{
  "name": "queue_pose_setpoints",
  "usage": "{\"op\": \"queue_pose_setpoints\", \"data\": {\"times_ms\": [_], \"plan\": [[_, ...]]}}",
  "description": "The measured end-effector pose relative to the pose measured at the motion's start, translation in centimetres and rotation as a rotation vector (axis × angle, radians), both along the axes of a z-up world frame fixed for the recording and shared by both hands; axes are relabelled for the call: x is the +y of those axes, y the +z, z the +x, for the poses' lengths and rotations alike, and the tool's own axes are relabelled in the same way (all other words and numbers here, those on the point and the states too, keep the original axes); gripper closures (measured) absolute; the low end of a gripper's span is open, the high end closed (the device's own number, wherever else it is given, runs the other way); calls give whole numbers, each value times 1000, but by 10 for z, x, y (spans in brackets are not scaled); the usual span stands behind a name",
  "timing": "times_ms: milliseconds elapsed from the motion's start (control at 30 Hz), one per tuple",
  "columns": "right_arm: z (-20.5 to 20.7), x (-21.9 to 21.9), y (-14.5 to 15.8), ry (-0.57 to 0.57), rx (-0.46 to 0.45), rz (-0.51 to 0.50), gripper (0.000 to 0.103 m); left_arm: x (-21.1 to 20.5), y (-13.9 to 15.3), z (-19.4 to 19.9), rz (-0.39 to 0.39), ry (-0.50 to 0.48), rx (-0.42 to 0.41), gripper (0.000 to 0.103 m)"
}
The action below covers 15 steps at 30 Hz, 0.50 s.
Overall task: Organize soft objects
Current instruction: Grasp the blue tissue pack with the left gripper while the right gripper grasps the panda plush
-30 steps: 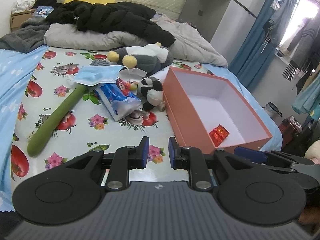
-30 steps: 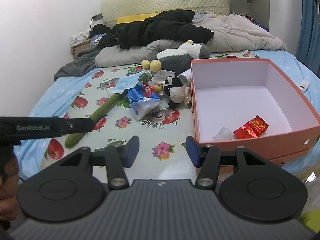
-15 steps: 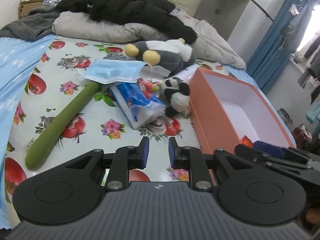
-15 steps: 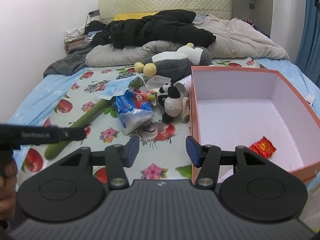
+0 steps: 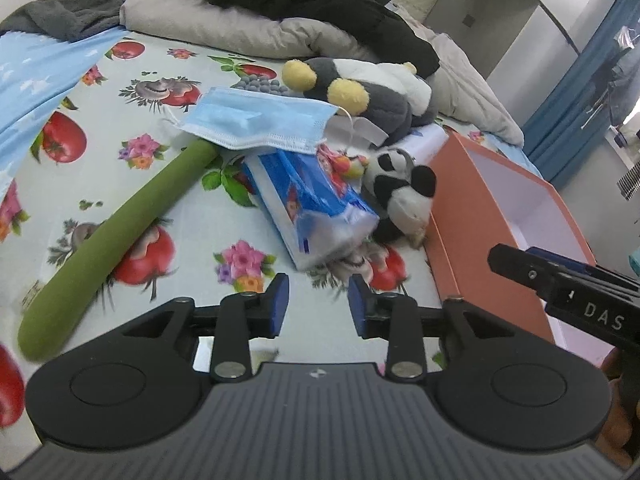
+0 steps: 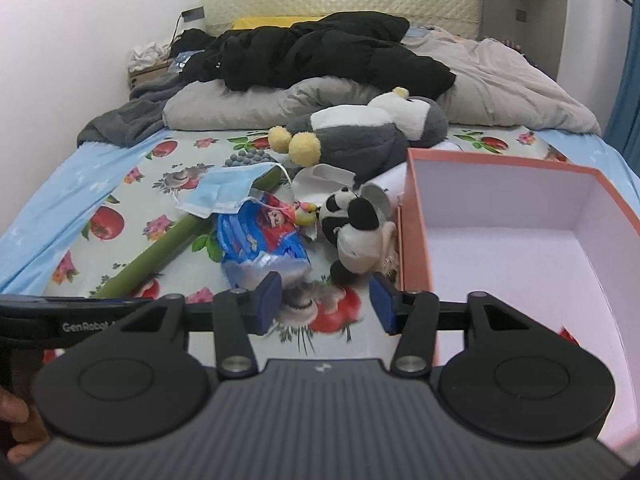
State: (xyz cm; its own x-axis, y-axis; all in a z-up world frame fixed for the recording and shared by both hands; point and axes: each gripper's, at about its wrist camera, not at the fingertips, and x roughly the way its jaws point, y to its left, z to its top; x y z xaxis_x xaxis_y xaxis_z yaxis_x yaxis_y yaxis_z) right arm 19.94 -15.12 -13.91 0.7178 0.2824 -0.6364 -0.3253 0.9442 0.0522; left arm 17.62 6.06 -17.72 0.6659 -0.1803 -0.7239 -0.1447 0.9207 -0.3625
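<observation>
On the fruit-print sheet lie a blue tissue pack [image 5: 312, 208] [image 6: 264, 240], a small panda plush [image 5: 400, 196] [image 6: 356, 228], a blue face mask [image 5: 256, 120] [image 6: 220, 192], a long green soft stick [image 5: 116, 236] [image 6: 160, 252] and a grey penguin plush [image 5: 372, 88] [image 6: 360, 132]. An orange box [image 5: 460, 216] [image 6: 416, 216] stands open on the right. My left gripper [image 5: 318, 306] is open and empty, just short of the tissue pack. My right gripper [image 6: 326, 306] is open and empty, in front of the panda and the tissue pack.
Black jackets [image 6: 320, 52] and a beige quilt [image 6: 500, 92] are piled at the head of the bed. A red wrapper [image 6: 570, 336] lies in the box. The right gripper's body [image 5: 560, 288] shows at the right of the left wrist view.
Both grippers have moved forward toward the pile of soft objects. The left gripper's jaws have opened from nearly shut. The right gripper has stayed open.
</observation>
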Motion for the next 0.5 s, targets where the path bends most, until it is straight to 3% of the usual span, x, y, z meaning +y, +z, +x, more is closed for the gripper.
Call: {"op": "queue_pose_setpoints", "data": {"times_ms": [367, 500], "plan": [[76, 31, -18, -30, -33, -97, 54, 17, -26, 60, -132, 45, -44, 64], [97, 41, -27, -21, -35, -137, 55, 23, -37, 80, -207, 81, -36, 54]]}}
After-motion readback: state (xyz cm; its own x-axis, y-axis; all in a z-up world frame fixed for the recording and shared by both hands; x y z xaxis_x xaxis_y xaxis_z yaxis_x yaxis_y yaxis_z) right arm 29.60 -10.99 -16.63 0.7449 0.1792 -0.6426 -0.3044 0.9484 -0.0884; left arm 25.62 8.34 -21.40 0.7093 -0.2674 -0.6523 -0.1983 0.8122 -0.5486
